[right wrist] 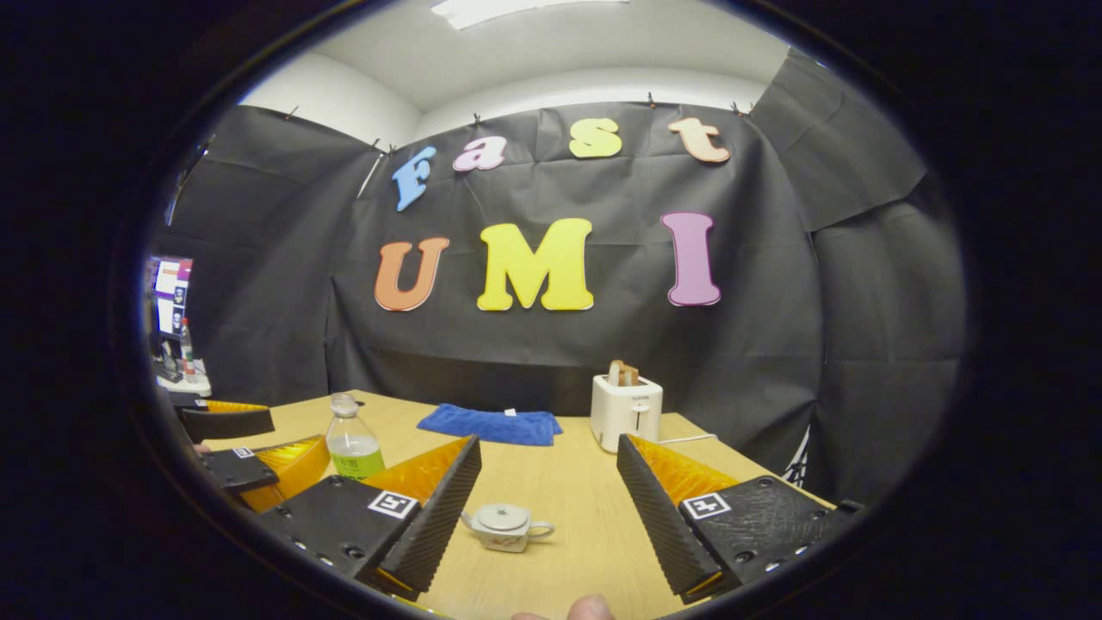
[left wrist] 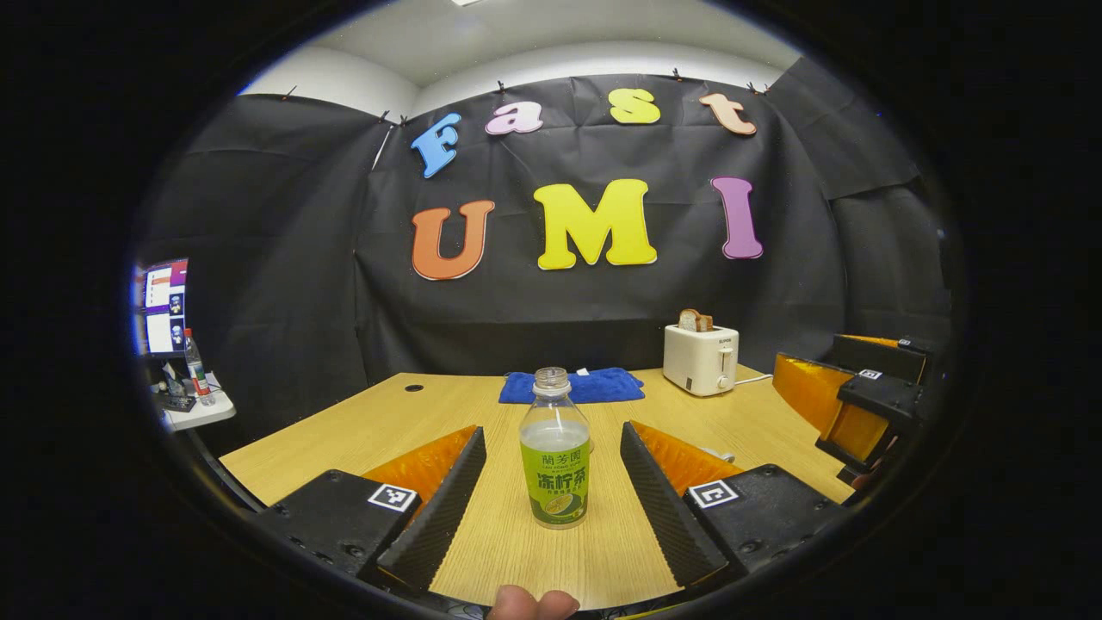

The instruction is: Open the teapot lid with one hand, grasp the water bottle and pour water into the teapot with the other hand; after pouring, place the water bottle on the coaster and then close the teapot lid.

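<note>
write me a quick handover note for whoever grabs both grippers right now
Left gripper: open, fingers either side of the water bottle, not touching it.
Right gripper: open, lined up on the teapot, which is farther off.
Bottle stands upright, uncapped, partly full. Teapot lid on.
Done: nothing yet.
Left: lift lid, grasp bottle, pour, set bottle on the coaster, close lid.

On the counter (left wrist: 362, 422), the water bottle (left wrist: 554, 448) stood between my left tongs (left wrist: 551, 504), the towel (left wrist: 572, 387) behind it and the toaster (left wrist: 700, 358) to the towel's right. The teapot (right wrist: 504, 526) sat between my right tongs (right wrist: 548, 517).
</note>
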Available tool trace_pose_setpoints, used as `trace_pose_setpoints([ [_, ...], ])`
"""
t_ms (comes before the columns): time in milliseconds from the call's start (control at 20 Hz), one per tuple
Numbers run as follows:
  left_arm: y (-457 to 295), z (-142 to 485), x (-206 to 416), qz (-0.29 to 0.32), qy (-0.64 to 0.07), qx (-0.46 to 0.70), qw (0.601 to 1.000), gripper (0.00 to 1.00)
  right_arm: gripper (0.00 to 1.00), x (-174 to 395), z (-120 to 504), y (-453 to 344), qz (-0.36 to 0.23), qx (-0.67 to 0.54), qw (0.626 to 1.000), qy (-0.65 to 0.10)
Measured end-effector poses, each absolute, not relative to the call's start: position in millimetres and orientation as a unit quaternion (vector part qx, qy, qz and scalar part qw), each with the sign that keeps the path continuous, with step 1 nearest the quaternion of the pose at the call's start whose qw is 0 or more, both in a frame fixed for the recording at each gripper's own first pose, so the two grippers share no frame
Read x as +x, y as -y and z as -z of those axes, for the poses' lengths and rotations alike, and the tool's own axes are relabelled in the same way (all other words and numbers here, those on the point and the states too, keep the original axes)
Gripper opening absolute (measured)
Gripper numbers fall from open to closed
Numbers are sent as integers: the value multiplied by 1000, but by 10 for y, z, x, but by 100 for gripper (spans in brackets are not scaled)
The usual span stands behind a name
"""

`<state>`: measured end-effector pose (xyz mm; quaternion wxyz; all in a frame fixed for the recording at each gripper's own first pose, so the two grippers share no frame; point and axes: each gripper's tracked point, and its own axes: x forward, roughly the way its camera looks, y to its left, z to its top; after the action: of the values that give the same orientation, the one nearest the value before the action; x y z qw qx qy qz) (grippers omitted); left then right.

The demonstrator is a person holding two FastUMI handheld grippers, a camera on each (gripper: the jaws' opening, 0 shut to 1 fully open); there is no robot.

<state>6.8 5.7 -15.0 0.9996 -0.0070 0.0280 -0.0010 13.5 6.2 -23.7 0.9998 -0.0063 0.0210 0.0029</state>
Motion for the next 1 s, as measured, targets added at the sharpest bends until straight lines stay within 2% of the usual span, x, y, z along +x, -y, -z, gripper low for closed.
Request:
trace_pose_setpoints([
  [600, -248, 226, 114, -15, -42, -26, 999, 99, 95, 591, 934, -371, -34, -20, 996, -78],
  [1000, -324, 290, 159, -22, -54, -28, 998, 98, 95, 1028, 1463, -411, -29, -18, 990, -135],
])
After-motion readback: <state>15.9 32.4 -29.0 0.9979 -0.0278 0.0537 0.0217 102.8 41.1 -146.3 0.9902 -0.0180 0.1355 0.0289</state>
